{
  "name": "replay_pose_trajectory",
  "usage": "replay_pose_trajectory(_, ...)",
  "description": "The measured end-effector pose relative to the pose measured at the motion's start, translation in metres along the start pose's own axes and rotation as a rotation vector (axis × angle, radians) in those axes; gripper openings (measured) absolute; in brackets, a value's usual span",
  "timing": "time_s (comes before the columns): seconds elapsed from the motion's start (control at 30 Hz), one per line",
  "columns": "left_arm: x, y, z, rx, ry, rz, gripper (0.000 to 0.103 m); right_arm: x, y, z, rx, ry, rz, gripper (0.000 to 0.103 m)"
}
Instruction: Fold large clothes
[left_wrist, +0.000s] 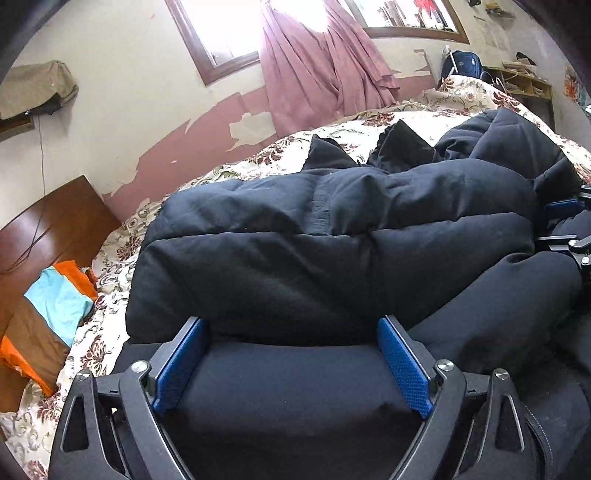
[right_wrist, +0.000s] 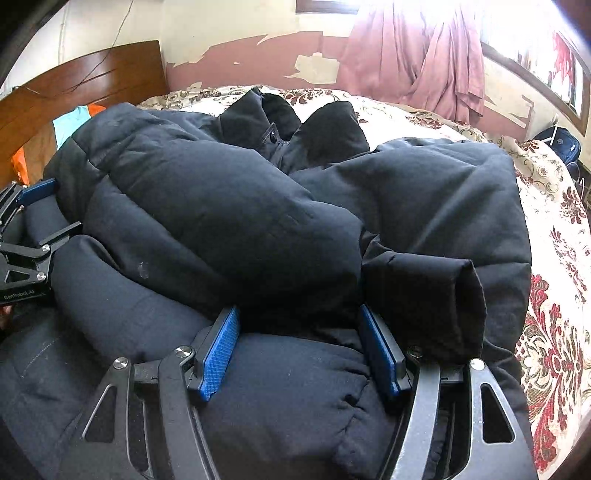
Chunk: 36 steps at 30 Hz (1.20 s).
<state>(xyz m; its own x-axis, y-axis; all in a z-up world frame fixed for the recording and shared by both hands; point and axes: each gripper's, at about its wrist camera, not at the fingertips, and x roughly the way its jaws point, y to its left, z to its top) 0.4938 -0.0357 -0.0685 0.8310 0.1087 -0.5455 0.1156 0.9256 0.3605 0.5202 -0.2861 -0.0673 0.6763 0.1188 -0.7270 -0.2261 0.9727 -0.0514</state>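
A big black padded jacket (left_wrist: 332, 236) lies bunched on the bed, sleeves folded across its body, collar at the far side (right_wrist: 280, 133). My left gripper (left_wrist: 291, 328) is wide open, its blue pads either side of a thick roll of the jacket's near edge, low over it. My right gripper (right_wrist: 299, 314) is also wide open, straddling the jacket's near fold beside a sleeve cuff (right_wrist: 443, 295). Each gripper shows at the edge of the other's view: the right gripper (left_wrist: 569, 229) and the left gripper (right_wrist: 40, 206).
The bed has a floral cover (right_wrist: 554, 258). A wooden headboard (left_wrist: 48, 229) and an orange, blue and brown cloth (left_wrist: 48, 321) are at the left. A pink curtain (left_wrist: 317, 66) hangs at the window wall. A blue bag (left_wrist: 461, 62) sits beyond the bed.
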Motion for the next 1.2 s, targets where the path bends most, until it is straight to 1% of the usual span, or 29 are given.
replay_pose_trajectory(0.07, 0.000, 0.002, 0.000, -0.010, -0.001, 0.005, 0.101, -0.003, 0.000, -0.001, -0.001, -0.009, 0.001, 0.062)
replay_pose_trajectory(0.2, 0.000, 0.008, 0.001, -0.036, -0.001, -0.028, 0.103, -0.006, -0.002, -0.002, 0.000, -0.027, 0.010, 0.064)
replay_pose_trajectory(0.27, 0.001, 0.009, 0.002, -0.042, 0.006, -0.040, 0.103, -0.009, -0.005, -0.004, 0.016, -0.042, 0.031, 0.066)
replay_pose_trajectory(0.33, 0.002, 0.010, 0.005, -0.044, 0.029, -0.049, 0.103, -0.010, -0.007, -0.003, 0.023, -0.049, 0.038, 0.066)
replay_pose_trajectory(0.43, 0.002, 0.017, 0.013, -0.050, 0.098, -0.104, 0.103, -0.016, -0.009, -0.001, 0.032, -0.043, 0.059, 0.068)
replay_pose_trajectory(0.5, -0.001, 0.024, 0.025, -0.033, 0.158, -0.167, 0.103, -0.027, -0.017, 0.007, 0.047, -0.033, 0.093, 0.068)
replay_pose_trajectory(0.53, -0.003, 0.029, 0.031, -0.029, 0.170, -0.190, 0.103, -0.031, -0.021, 0.012, 0.050, -0.031, 0.092, 0.069)
replay_pose_trajectory(0.63, -0.004, 0.042, 0.055, -0.041, 0.173, -0.213, 0.103, -0.039, -0.036, 0.038, 0.061, -0.016, 0.084, 0.071)
replay_pose_trajectory(0.73, 0.006, 0.050, 0.089, -0.074, 0.183, -0.238, 0.103, -0.036, -0.045, 0.068, 0.071, -0.006, 0.055, 0.076)
replay_pose_trajectory(0.83, 0.028, 0.048, 0.125, -0.097, 0.190, -0.228, 0.103, -0.022, -0.057, 0.103, 0.108, 0.006, 0.030, 0.076)
replay_pose_trajectory(0.9, 0.052, 0.044, 0.145, -0.107, 0.209, -0.213, 0.103, -0.006, -0.068, 0.127, 0.169, 0.006, 0.042, 0.076)
replay_pose_trajectory(1.07, 0.112, 0.029, 0.174, -0.161, 0.275, -0.223, 0.103, 0.042, -0.087, 0.166, 0.285, -0.005, 0.083, 0.076)
replay_pose_trajectory(1.13, 0.131, 0.025, 0.182, -0.180, 0.279, -0.202, 0.102, 0.062, -0.086, 0.176, 0.313, 0.003, 0.096, 0.075)
replay_pose_trajectory(1.2, 0.148, 0.023, 0.190, -0.198, 0.271, -0.189, 0.101, 0.083, -0.085, 0.187, 0.330, 0.000, 0.105, 0.068)
